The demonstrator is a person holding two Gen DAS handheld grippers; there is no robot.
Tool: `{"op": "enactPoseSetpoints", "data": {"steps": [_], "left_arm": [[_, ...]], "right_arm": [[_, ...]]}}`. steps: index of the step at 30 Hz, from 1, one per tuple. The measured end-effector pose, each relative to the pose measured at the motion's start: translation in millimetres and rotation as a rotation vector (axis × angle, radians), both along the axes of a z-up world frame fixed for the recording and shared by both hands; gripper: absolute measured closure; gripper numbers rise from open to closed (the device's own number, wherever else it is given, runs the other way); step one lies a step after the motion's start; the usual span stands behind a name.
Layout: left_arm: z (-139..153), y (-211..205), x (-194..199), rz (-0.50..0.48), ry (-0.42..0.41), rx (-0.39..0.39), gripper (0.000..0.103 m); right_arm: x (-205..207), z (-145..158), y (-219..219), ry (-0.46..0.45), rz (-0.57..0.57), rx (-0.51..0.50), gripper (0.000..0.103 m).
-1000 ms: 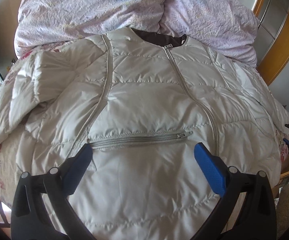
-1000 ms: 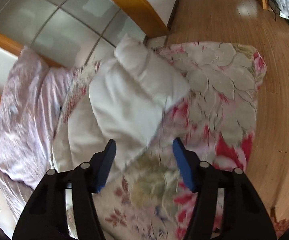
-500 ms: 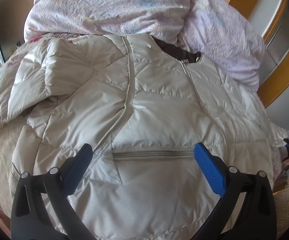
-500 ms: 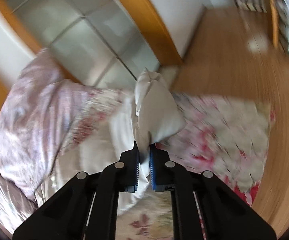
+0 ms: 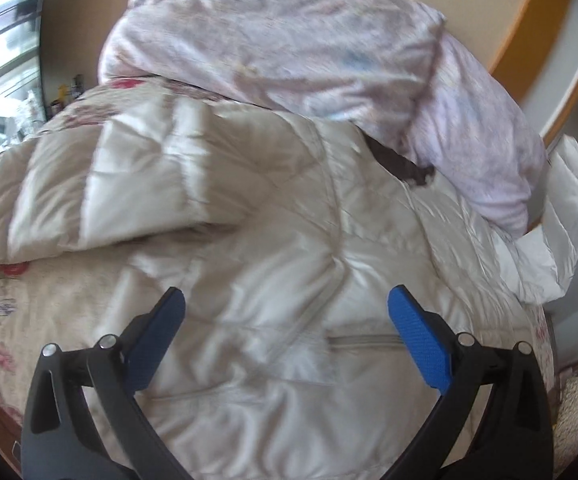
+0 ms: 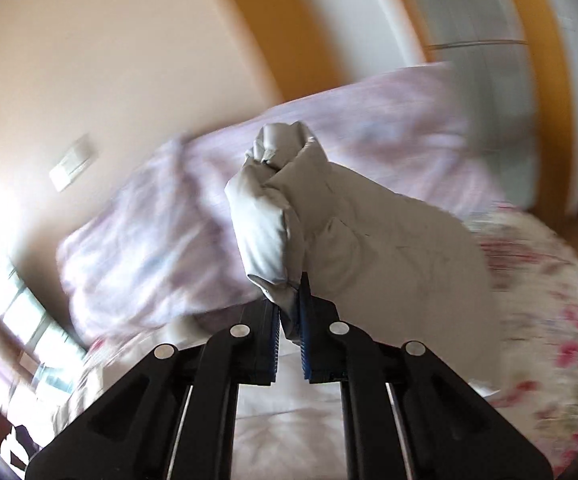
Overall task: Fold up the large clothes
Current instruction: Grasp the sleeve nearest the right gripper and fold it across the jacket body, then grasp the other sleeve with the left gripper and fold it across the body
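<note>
jacket sleeve (image 6: 289,216) clamped (lifted), right gripper (image 6: 289,320)

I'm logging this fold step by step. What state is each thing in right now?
Jacket: spread front up on the bed, zipped.
Right sleeve: lifted off the bed, pinched in the right tool.
Left sleeve: lying on the bed, not folded in.
Pocket zip: closed.
Left tool: open, over the jacket, holding nothing.
Right tool: shut on the sleeve.
Duvet: bunched up past the collar.
</note>
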State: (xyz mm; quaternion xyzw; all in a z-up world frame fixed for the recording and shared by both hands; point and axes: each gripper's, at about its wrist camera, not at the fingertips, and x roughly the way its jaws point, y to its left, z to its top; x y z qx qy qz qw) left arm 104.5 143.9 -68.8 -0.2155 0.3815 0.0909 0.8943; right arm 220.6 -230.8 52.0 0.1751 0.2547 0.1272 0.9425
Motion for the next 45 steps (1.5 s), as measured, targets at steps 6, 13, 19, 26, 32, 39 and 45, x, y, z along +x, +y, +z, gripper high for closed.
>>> {"op": "enactPoseSetpoints", "data": {"steps": [6,13,19,26,32,39,45], "left_arm": [[15,37,-32,0.124,-0.139,0.037,0.002],[9,85,-60,0.219,-0.098,-0.003,0.002],[-3,116,-81,0.29,-0.046,0.03,0.002],[-15,141,-102,0.358,-0.019,0.015,0.002],[-27,157,-109,0.392,0.013,-0.06,0.002],[-42,182,-111,0.448,0.054,-0.18,0.005],[-48,198,-103,0.481,0.088,-0.253,0.007]], "right_arm": [[17,-30,108,0.095,0.258,0.005,0.094],[30,-115,201,0.321,0.354,-0.19,0.094],[15,-149,231,0.391,0.436,-0.409,0.044],[8,-101,222,0.233,0.36,-0.34,0.041],[58,-151,231,0.407,0.211,-0.429,0.04],[62,-166,241,0.439,0.221,-0.489,0.034],[57,-167,241,0.43,0.235,-0.499,0.034]]}}
